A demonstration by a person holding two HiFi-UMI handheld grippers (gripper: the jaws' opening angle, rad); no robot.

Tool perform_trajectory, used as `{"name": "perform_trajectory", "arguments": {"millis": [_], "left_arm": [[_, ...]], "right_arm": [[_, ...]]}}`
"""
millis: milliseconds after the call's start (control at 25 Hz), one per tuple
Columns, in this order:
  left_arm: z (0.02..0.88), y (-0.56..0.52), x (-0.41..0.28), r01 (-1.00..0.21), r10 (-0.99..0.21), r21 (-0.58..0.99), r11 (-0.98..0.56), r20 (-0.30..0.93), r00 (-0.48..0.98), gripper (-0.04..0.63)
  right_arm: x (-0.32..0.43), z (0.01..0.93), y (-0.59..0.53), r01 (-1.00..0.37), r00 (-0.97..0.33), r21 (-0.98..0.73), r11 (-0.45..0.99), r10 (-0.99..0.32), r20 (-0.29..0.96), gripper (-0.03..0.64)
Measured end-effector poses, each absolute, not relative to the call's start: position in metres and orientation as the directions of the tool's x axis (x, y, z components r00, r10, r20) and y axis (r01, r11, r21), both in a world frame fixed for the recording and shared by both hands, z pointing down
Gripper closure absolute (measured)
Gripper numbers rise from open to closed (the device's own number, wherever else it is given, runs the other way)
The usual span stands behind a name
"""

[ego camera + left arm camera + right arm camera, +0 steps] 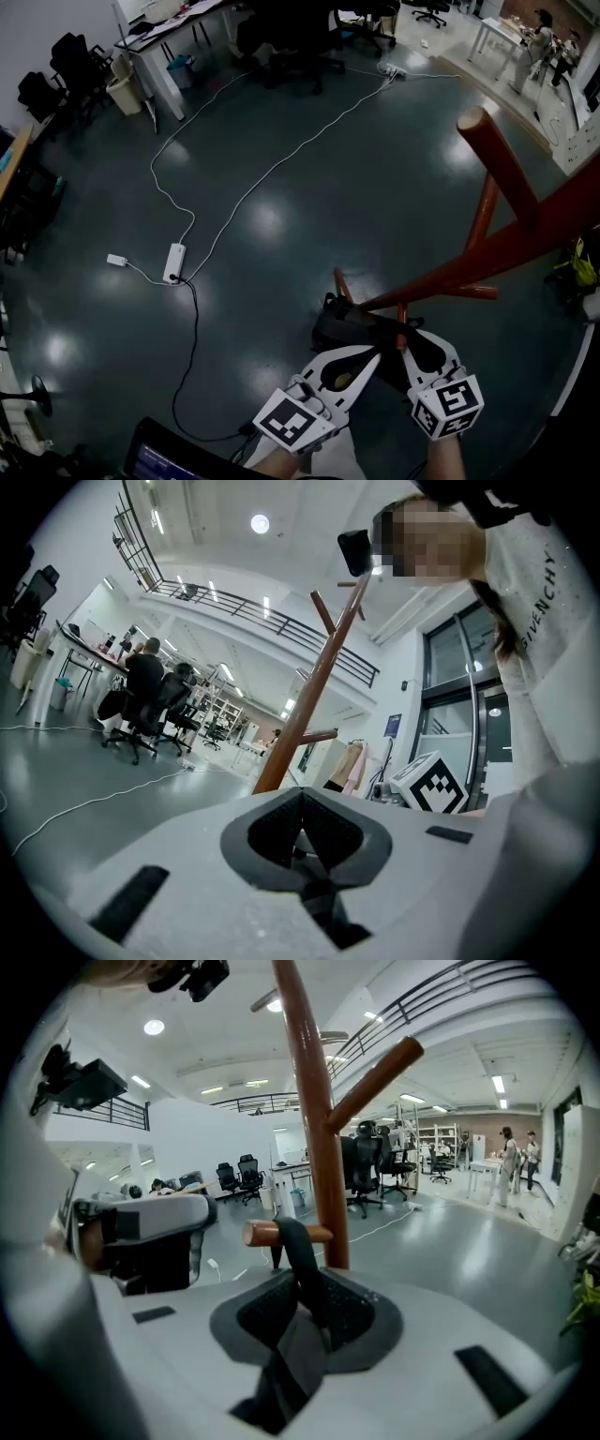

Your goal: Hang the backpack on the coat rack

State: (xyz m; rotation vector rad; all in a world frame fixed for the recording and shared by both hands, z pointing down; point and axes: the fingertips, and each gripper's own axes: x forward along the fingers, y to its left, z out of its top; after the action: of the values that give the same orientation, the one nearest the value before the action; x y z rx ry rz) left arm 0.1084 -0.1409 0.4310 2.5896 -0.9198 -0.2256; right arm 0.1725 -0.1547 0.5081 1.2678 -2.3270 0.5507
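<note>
Currently the right gripper (305,1302) is seen clamped on a dark strap (298,1258). The webbing is pinched between the pads and led upward from them.

- The strap is draped over a short lower peg (265,1233) at the centre of the right gripper view, just in front of the pole of the coat rack (314,1119).
- Judged: the grip is kept on the strap so that the loop can be settled behind the peg's tip before the weight is handed over.
- Left gripper (302,829): its jaws are seen together, and nothing is made out between them.
- It is held just beside the right one at the bottom of the head view. It is judged idle, or perhaps kept near as support for the bag.
- Backpack (339,330): a dark mass is noted in the lower middle of the head view, just above both grippers and close against the rack. Whether its weight is borne by the peg or by the floor (281,187) cannot be told.
- Further out, a white power strip (174,262) is seen on the dark glossy floor at the left of the head view, well apart from the rack. Desks and office chairs are ranged along the upper edge.

Writing: "GIVENCHY" is read on a person's pale shirt (539,621) at the upper right of the left gripper view. A black-and-white square pattern is carried on the marker cube (429,782). No other text is legible.
</note>
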Motion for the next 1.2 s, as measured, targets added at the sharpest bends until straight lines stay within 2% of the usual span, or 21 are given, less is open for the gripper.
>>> {"name": "perform_trajectory", "arguments": {"millis": [160,400,720,840,960,1200], "left_arm": [[0.434,-0.134,0.112,-0.563,-0.622,0.421,-0.711,-0.003,0.783,0.586],[0.433,-0.132,0.110,-0.558,-0.625,0.450,-0.697,-0.001,0.780,0.586],[0.434,-0.129,0.107,-0.560,-0.623,0.442,-0.701,0.003,0.782,0.586],[0.438,-0.126,0.107,-0.558,-0.622,0.458,-0.692,0.014,0.783,0.586],[0.436,-0.125,0.104,-0.560,-0.619,0.452,-0.695,0.019,0.785,0.586],[0.412,-0.125,0.096,-0.557,-0.613,0.431,-0.710,0.011,0.790,0.586]], "right_arm": [[0.176,0.504,-0.157,-0.869,-0.469,-0.137,0.475,-0.703,0.534,0.563],[0.164,0.503,-0.146,-0.850,-0.497,-0.143,0.507,-0.682,0.536,0.519],[0.151,0.509,-0.120,-0.809,-0.577,-0.250,0.532,-0.636,0.513,0.502],[0.138,0.510,-0.107,-0.776,-0.604,-0.215,0.592,-0.601,0.524,0.505],[0.128,0.502,-0.101,-0.777,-0.588,-0.162,0.608,-0.611,0.530,0.574],[0.118,0.462,-0.099,-0.787,-0.582,-0.127,0.604,-0.659,0.476,0.581]]}}
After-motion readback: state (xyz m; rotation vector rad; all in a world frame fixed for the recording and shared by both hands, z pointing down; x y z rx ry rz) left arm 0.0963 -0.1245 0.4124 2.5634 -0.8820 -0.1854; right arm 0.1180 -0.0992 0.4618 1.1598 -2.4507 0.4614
